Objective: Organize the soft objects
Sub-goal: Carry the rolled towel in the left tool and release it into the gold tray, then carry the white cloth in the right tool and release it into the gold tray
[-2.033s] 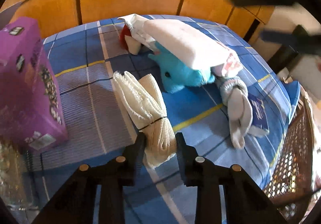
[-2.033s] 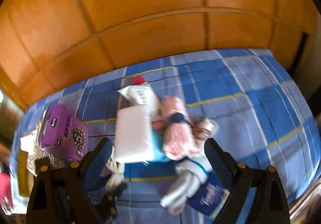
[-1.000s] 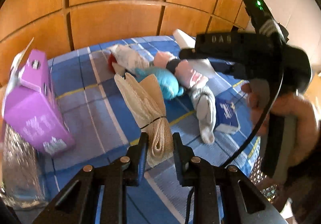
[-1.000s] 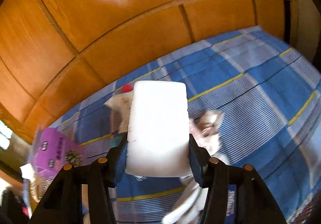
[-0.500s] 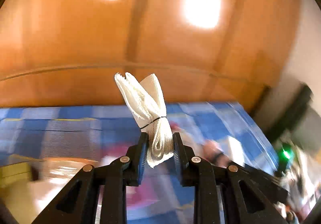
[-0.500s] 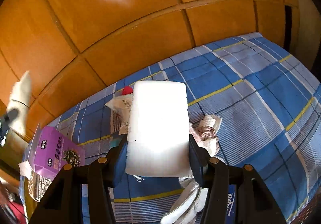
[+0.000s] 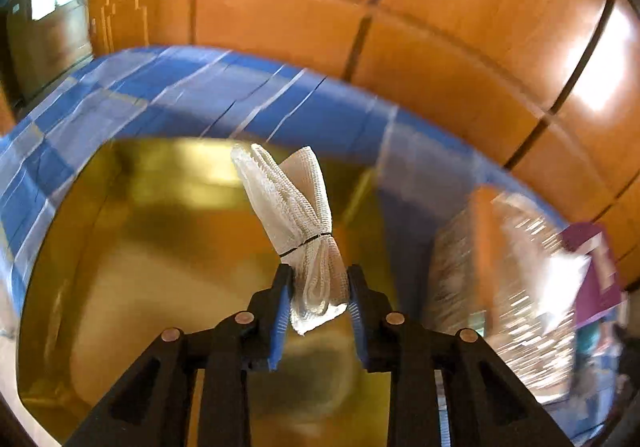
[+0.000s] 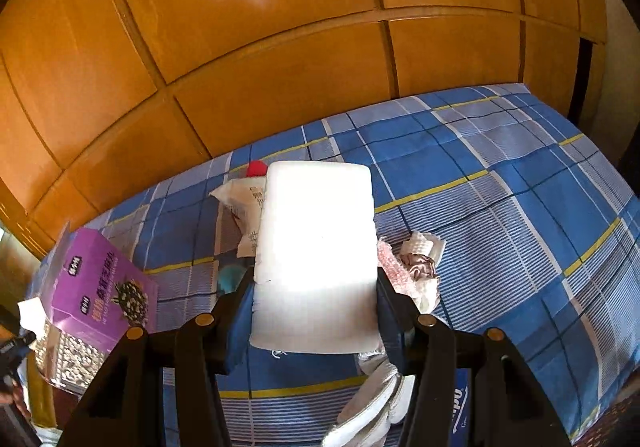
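My left gripper (image 7: pixel 318 297) is shut on a white mesh cloth bundle (image 7: pixel 298 223) tied with a black band, held over a shiny gold surface (image 7: pixel 140 267). My right gripper (image 8: pixel 314 311) is shut on a white foam block (image 8: pixel 316 255) and holds it above the blue plaid bed (image 8: pixel 500 215). Under the block lie a white printed packet (image 8: pixel 244 207), a red item (image 8: pixel 256 168), a teal plush (image 8: pixel 230 277), a pink and white cloth pile (image 8: pixel 416 267) and white socks (image 8: pixel 372 411).
A purple box (image 8: pixel 100 291) stands at the bed's left on a sparkly container (image 8: pixel 68 359); both show blurred in the left wrist view (image 7: pixel 596 275). A blue tissue pack (image 8: pixel 460 411) lies at the bed's front. Orange wood panels (image 8: pixel 280 47) back the bed.
My left gripper has swung left with the mesh bundle, away from the bed, and is now over the gold surface. My right gripper lifted the foam block off the pile and holds it steady.
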The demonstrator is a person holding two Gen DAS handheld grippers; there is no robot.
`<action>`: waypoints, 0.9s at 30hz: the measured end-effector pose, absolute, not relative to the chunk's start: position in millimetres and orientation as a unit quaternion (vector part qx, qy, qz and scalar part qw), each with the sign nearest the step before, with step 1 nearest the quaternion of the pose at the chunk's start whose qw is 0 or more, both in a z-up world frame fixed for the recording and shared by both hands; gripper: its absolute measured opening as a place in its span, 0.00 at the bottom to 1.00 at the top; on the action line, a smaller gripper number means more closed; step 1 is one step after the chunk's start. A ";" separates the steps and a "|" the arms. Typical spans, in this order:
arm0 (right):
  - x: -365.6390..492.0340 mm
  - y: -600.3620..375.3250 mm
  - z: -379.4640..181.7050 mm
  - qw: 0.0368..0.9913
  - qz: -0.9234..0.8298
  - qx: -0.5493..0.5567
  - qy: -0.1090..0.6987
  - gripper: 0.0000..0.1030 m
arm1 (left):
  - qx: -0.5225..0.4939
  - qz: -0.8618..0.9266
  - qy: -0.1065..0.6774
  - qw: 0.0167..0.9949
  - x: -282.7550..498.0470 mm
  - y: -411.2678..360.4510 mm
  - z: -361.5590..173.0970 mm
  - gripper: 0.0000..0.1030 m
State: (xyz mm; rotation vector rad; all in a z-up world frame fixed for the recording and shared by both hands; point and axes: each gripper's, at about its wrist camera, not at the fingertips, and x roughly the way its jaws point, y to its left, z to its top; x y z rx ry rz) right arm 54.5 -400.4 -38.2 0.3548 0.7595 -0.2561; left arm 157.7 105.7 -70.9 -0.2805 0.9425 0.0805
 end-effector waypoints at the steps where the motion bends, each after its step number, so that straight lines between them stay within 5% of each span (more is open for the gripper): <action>1: 55.8 -399.2 -39.4 0.904 -0.127 0.168 0.371 0.53 | -0.132 0.045 0.457 0.878 157.0 104.4 -79.1 0.32; 9: 64.0 -395.6 -51.1 0.892 -0.139 0.148 0.405 0.53 | -0.114 0.058 0.448 0.885 131.1 96.7 -93.8 0.57; 19: 63.1 -393.7 -46.4 0.890 -0.149 0.143 0.406 0.53 | -0.082 0.013 0.417 0.905 82.3 78.8 -69.2 0.63; 27: 62.9 -340.2 14.7 0.923 -0.117 0.082 0.358 0.53 | -0.086 -0.009 0.426 0.900 62.0 76.9 -70.6 0.63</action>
